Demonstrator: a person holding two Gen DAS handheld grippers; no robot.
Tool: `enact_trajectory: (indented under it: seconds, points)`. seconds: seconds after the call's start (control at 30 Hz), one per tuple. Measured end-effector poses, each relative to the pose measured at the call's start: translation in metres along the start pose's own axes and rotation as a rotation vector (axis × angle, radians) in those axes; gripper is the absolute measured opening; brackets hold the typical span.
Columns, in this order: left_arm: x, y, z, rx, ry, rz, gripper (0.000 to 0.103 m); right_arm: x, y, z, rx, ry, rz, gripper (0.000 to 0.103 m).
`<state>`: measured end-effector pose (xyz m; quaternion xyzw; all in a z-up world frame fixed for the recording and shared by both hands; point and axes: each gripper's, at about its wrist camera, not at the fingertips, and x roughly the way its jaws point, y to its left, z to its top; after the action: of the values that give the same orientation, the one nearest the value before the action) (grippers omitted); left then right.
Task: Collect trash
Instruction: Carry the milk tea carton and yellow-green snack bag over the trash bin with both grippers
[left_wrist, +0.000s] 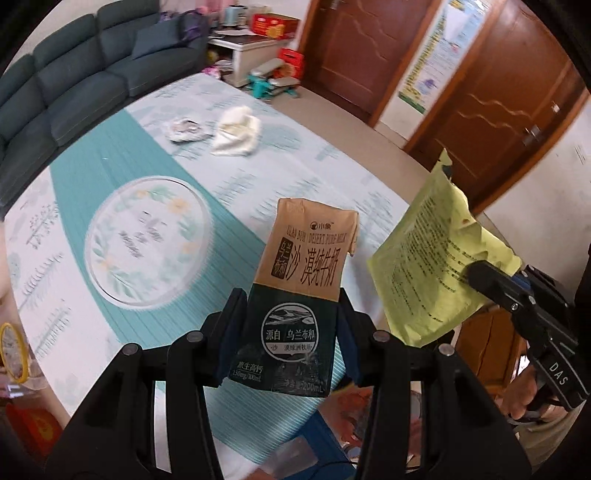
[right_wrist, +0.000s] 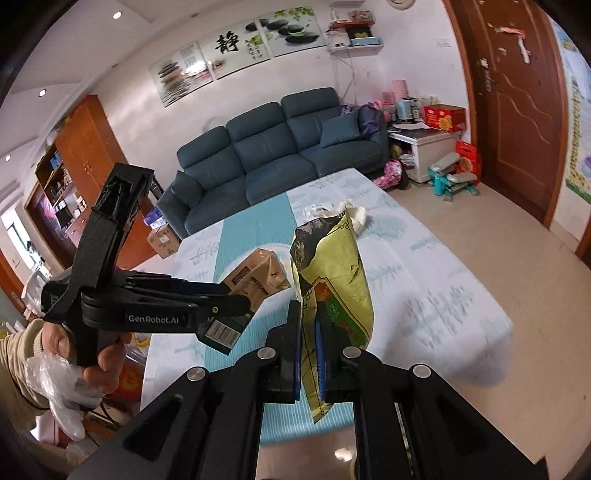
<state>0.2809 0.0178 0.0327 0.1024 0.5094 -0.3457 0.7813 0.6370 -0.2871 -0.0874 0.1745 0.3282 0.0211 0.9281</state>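
Above the near edge of the table (left_wrist: 236, 122), the milk carton (left_wrist: 299, 280) stands upright, pinched at its dark lower half by the left gripper (left_wrist: 291, 325). Just beside it, the yellow-green packet (right_wrist: 332, 280) hangs edgewise in the pressed-together right gripper (right_wrist: 309, 354). Toward the far edge lie a crumpled wrapper (left_wrist: 184, 129) and white tissue (left_wrist: 236, 129), well apart from both grippers; neither hand looks clearly nearer.

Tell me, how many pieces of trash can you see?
4: a milk carton in the left gripper, a yellow bag in the right gripper, a white tissue and crumpled wrapper on the table.
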Motion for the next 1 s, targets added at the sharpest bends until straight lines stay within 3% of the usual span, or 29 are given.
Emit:
enact_trajectory:
  seconds: [0.17,0.43,0.73,1.0]
  points:
    - [0.02,-0.06,-0.043,0.052,0.049,-0.035,0.043,-0.041,-0.024,-0.057,0.063,0.009,-0.055,0.006]
    - [0.073,-0.137,-0.101,0.109,0.138,-0.074,0.043,-0.067,-0.08,-0.153,0.222,0.06,-0.125,0.006]
    - [0.135,-0.169,-0.149,0.131,0.234,-0.06,0.043,-0.065,-0.136,-0.256,0.381,0.142,-0.18,0.006]
    - [0.187,-0.183,-0.173,0.143,0.312,-0.022,0.043,-0.029,-0.171,-0.296,0.475,0.23,-0.228,0.006]
